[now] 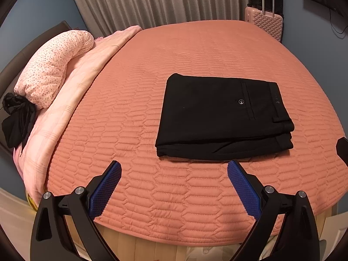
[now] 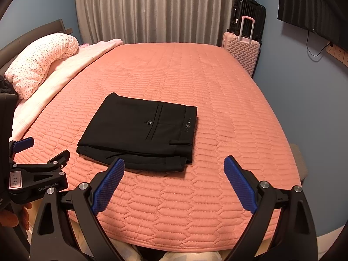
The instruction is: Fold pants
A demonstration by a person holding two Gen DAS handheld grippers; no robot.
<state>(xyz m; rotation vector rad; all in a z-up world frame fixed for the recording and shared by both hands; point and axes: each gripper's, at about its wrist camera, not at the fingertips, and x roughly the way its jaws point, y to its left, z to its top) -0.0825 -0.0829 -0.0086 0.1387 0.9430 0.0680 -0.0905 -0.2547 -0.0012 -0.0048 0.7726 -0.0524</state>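
Black pants (image 1: 221, 117) lie folded into a compact rectangle on the salmon quilted bed (image 1: 174, 50), back pocket and waistband on top. They also show in the right wrist view (image 2: 139, 130). My left gripper (image 1: 174, 167) is open and empty, held above the bed's near edge just short of the pants. My right gripper (image 2: 174, 163) is open and empty, also near the front edge, with its left finger overlapping the pants' near edge in view. The left gripper (image 2: 41, 152) shows at the left of the right wrist view.
A floral pillow (image 1: 54, 65) and a folded pink blanket (image 1: 87, 71) lie along the bed's left side, with a dark cloth (image 1: 17, 117) beside them. A pink suitcase (image 2: 241, 52) and a black one (image 2: 248, 13) stand at the far right corner. Curtains (image 2: 161, 8) hang behind.
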